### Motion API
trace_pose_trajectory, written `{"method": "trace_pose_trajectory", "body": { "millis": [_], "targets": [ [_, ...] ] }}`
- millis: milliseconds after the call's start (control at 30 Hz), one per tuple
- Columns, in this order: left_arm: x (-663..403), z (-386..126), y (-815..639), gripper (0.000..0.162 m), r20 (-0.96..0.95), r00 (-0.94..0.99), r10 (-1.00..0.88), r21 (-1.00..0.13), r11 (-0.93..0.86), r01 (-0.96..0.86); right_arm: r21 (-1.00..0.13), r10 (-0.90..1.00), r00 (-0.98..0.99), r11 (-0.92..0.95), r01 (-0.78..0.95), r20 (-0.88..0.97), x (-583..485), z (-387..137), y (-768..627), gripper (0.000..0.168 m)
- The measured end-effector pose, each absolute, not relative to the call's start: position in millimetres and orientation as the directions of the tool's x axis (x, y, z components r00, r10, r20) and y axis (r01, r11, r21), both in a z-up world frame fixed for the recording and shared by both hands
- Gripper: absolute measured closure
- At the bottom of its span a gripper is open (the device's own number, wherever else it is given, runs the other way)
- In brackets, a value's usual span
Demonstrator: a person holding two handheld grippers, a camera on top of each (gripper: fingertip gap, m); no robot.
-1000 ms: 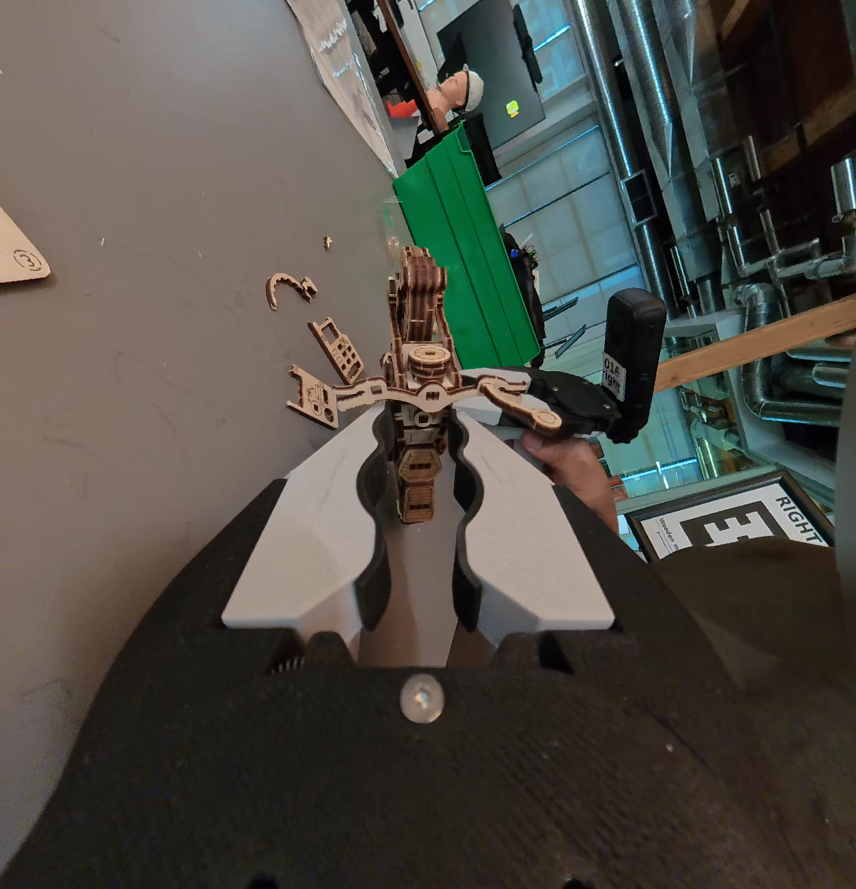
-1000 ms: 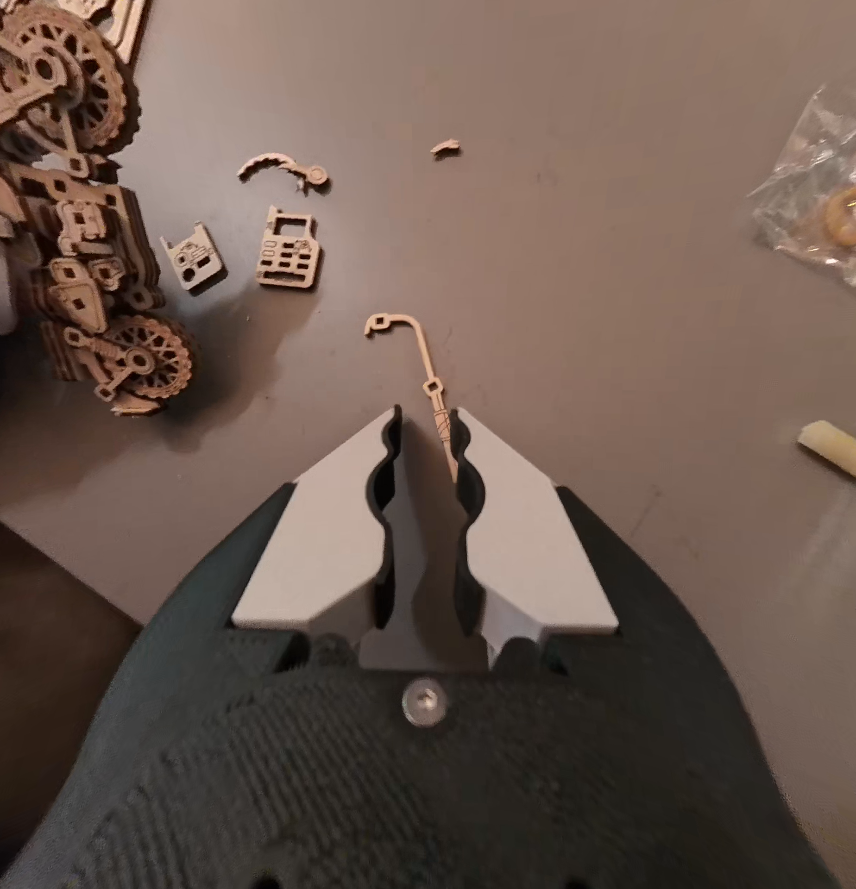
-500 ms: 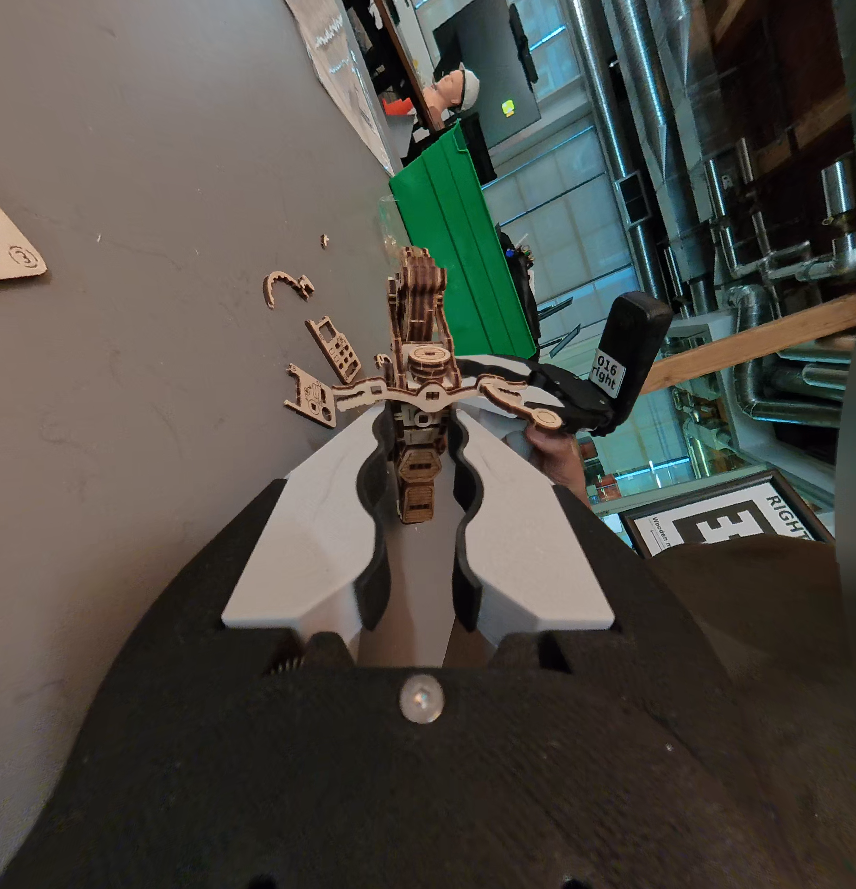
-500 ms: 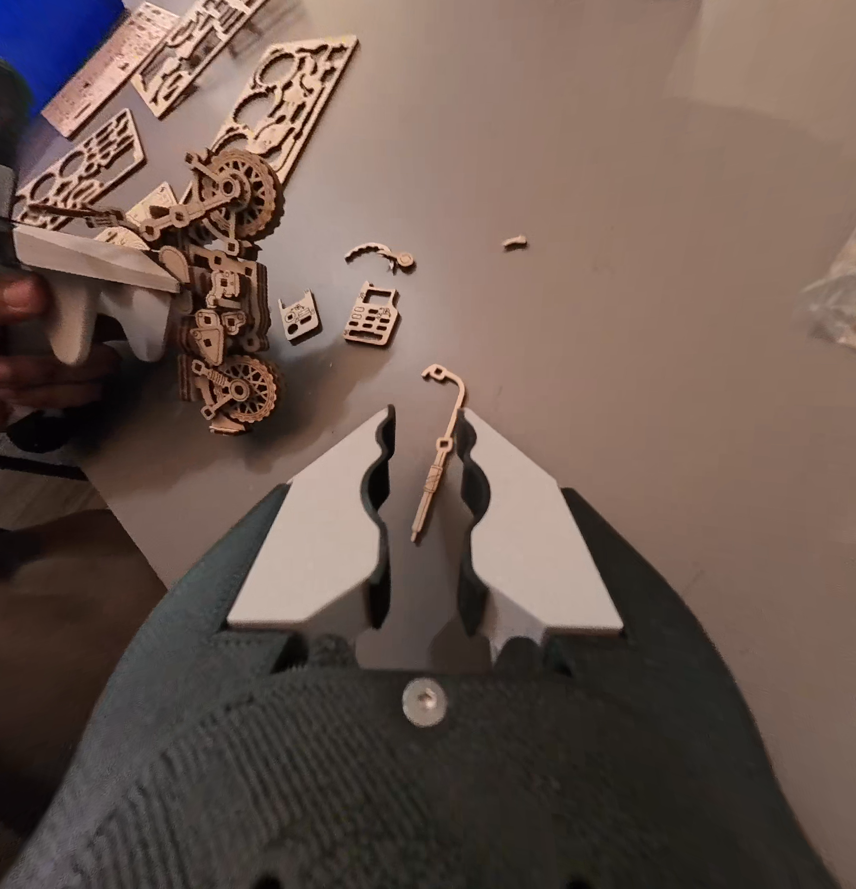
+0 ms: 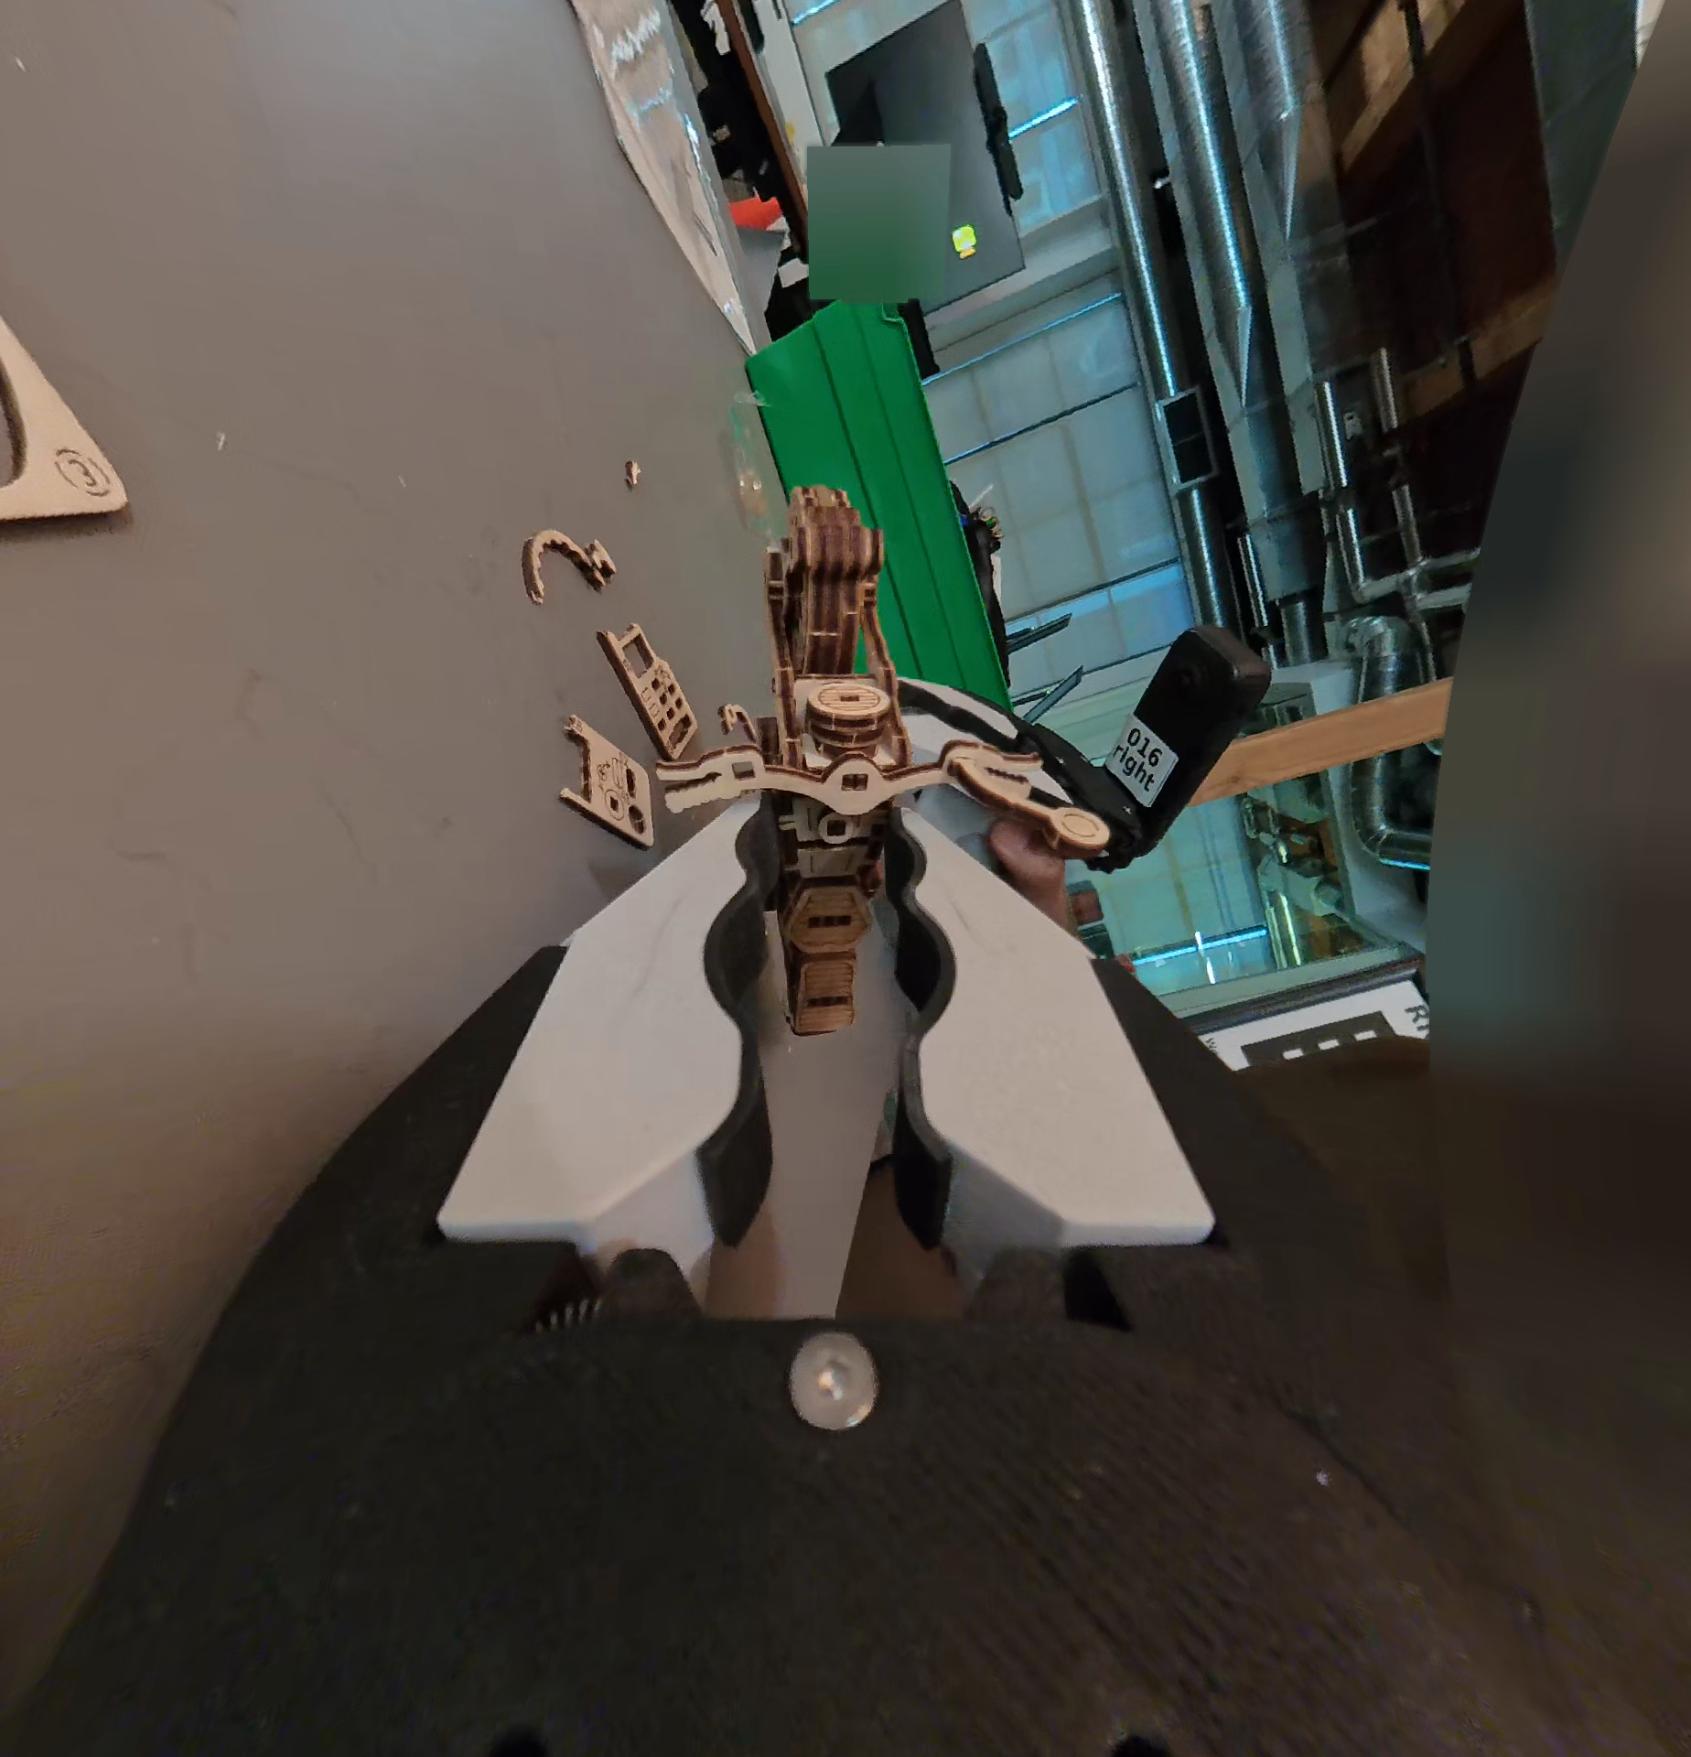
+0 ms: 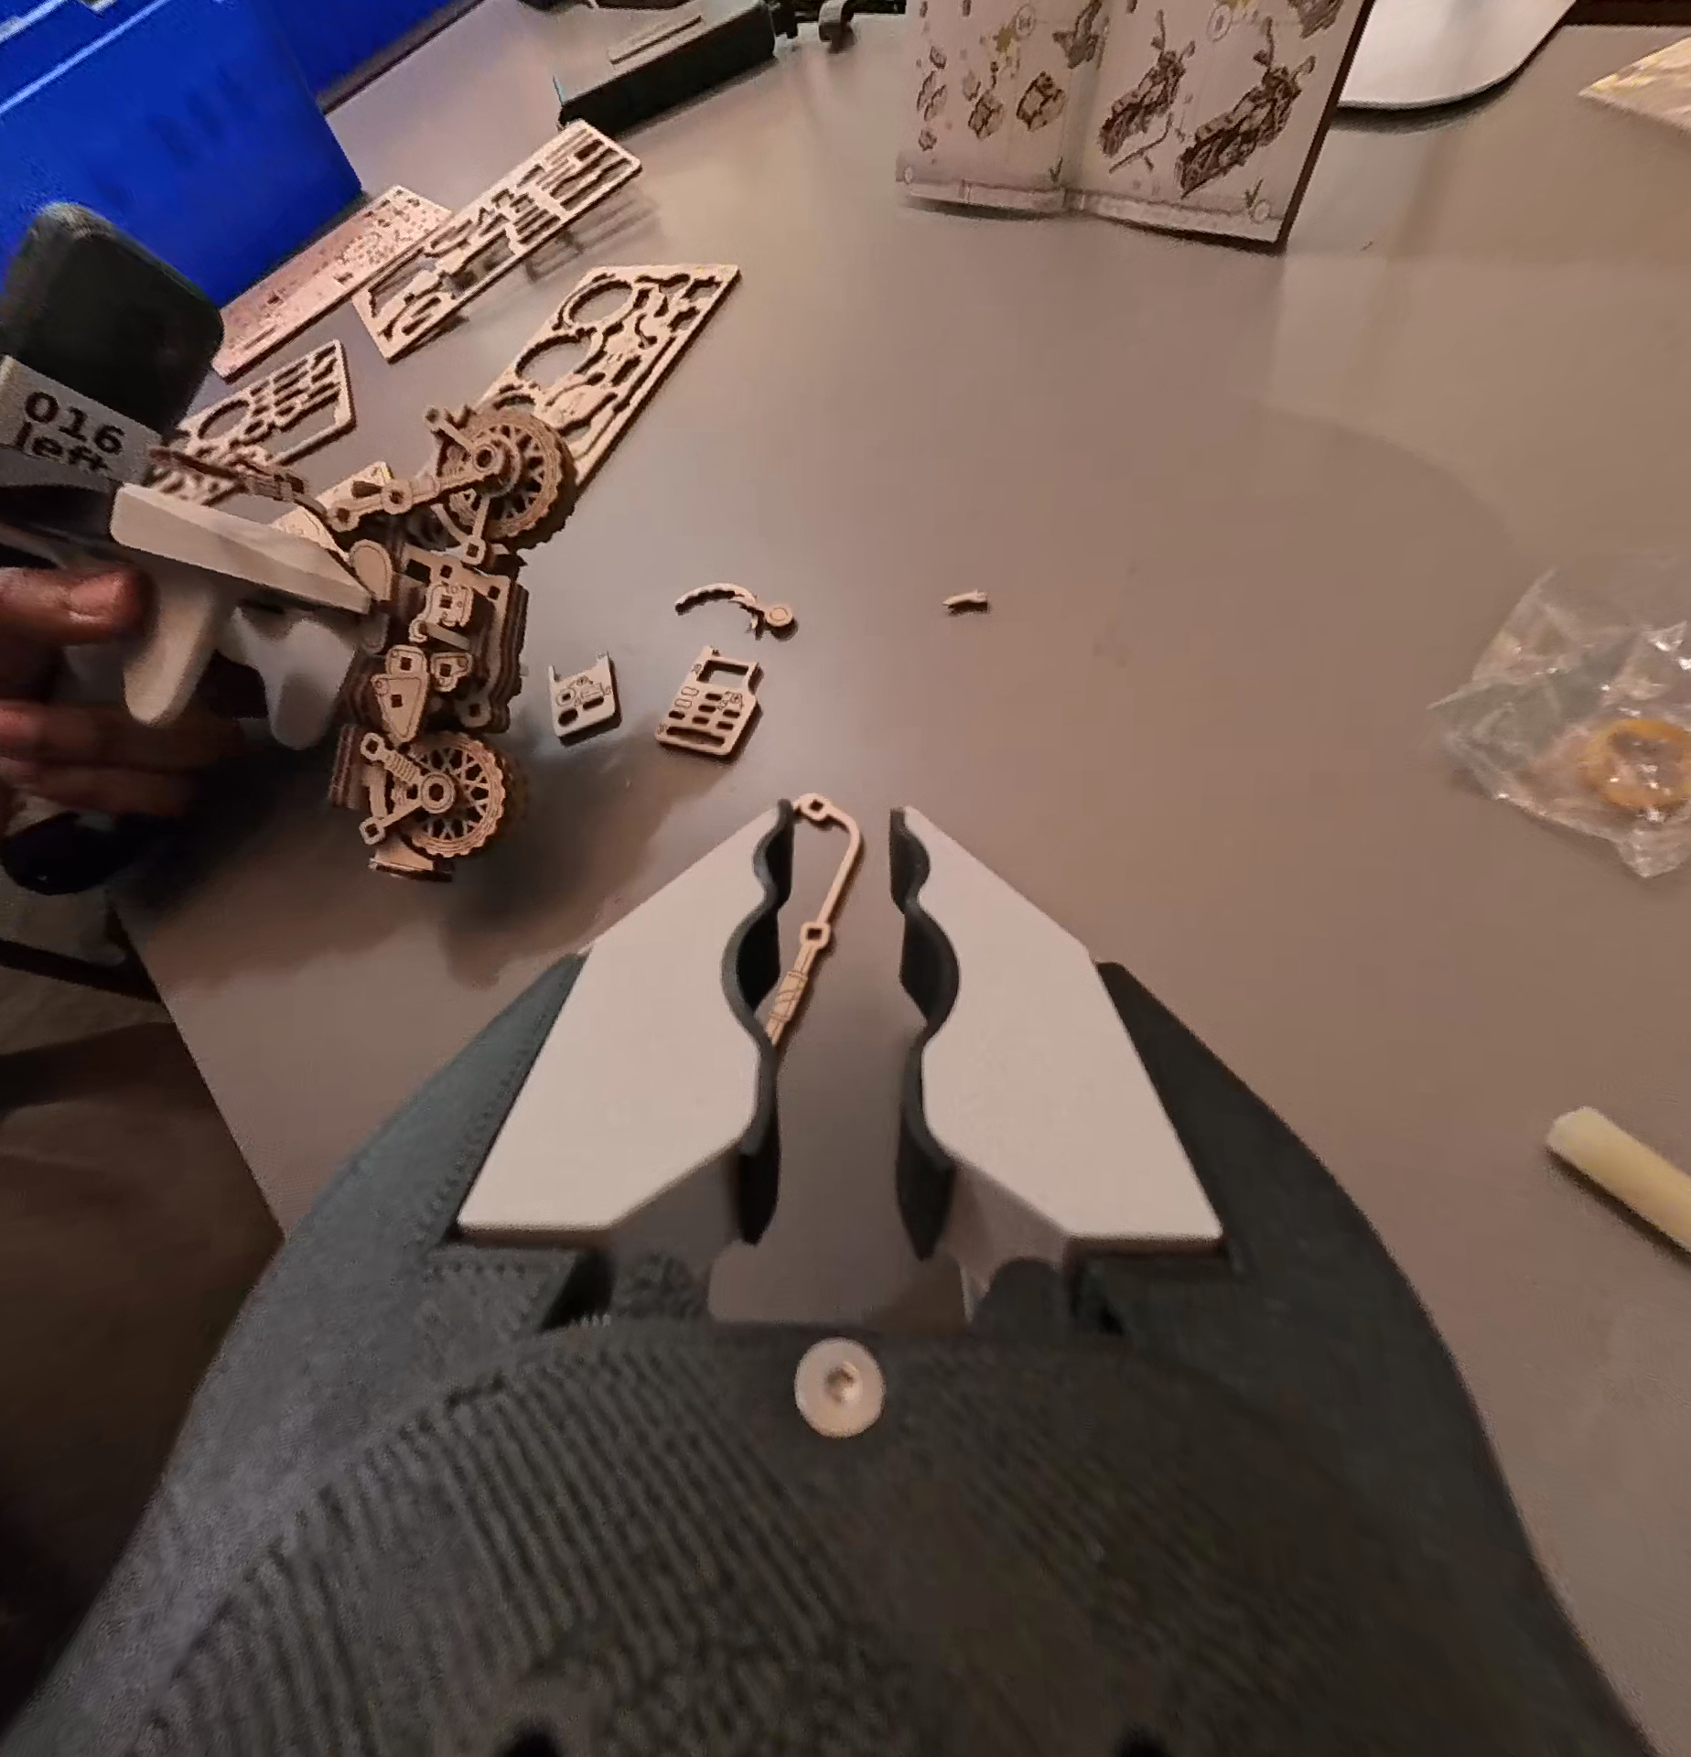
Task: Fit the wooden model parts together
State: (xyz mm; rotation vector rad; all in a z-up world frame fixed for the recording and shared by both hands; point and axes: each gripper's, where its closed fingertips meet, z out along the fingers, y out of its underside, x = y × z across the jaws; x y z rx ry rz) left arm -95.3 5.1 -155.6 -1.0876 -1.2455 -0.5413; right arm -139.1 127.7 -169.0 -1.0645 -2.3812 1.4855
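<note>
My left gripper [image 5: 827,841] is shut on the wooden motorcycle model [image 5: 827,666], held above the grey table; the handlebar crosses just past the fingertips. In the right wrist view the model [image 6: 442,646] and the left gripper [image 6: 347,618] are at the left, held by a hand [image 6: 53,618]. My right gripper [image 6: 837,827] is open, low over the table [image 6: 1155,570]. A thin hooked wooden part [image 6: 818,927] lies between its fingers, close to the left finger [image 6: 671,998]. The part's lower end is hidden behind that finger.
Loose pieces lie near the model: a keypad-shaped piece [image 6: 709,708], a small square piece [image 6: 585,702], a curved piece [image 6: 732,604]. Punched part sheets [image 6: 614,352] and a booklet [image 6: 1108,105] lie farther back. A plastic bag [image 6: 1602,742] and a cream stick [image 6: 1631,1193] lie at right. Across from one pair of fingers to the other is roughly 15 cm.
My right gripper has tilted up and swung left, bringing the model and part sheets into its view. The thin part now sits near its left finger. The left gripper holds the model steady.
</note>
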Motion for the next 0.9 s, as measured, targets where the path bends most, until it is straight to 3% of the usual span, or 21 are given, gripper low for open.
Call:
{"method": "trace_pose_trajectory", "body": {
  "millis": [233,900],
  "targets": [
    [-97,-154,3,0.143,0.951,0.264,0.162,-0.309,0.445,0.841,-0.818,0.597,-0.729,0.199,0.540,-0.335,-145,-174,128,0.148],
    [-103,-151,-2,0.143,0.975,0.212,0.069,-0.219,0.474,0.853,-0.832,0.664,-0.697,0.204,0.517,-0.271,-159,-177,136,0.153]
  ]
}}
